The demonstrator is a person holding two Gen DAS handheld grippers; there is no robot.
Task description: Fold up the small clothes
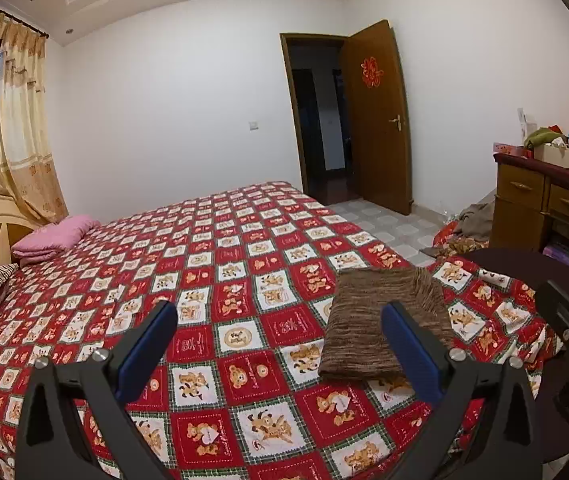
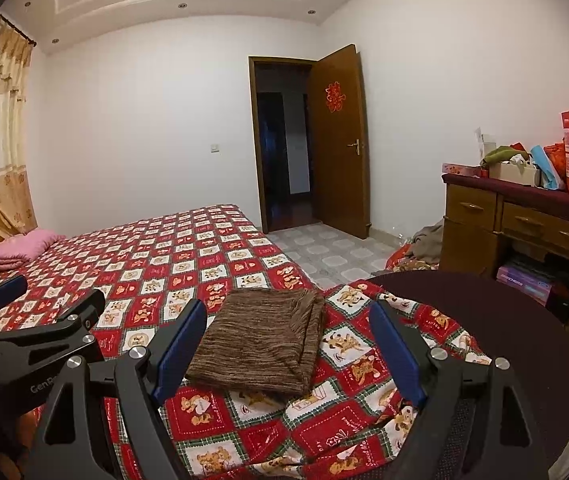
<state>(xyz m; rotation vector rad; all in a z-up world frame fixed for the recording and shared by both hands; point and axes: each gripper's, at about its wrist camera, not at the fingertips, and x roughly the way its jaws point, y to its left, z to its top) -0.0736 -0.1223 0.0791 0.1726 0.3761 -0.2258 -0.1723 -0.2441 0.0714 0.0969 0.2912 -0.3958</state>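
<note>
left gripper (image 1: 280, 330) agape, right gripper (image 2: 288, 334) agape

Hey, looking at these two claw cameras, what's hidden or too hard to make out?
- Brown garment: folded, so its type is unclear in both views; the left claw's finger covers one corner.
- Room beyond the open door: too dark, both views.
- Clutter on the dresser: cut off by the left view's edge.

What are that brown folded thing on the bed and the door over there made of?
The brown folded cloth looks like a soft, matte knit or woven yarn: streaky mixed-brown threads and a ribbed, fringe-like edge. The door looks like wood or wood veneer with a smooth brown finish and a metal-looking handle; which of the two I cannot tell.
</note>
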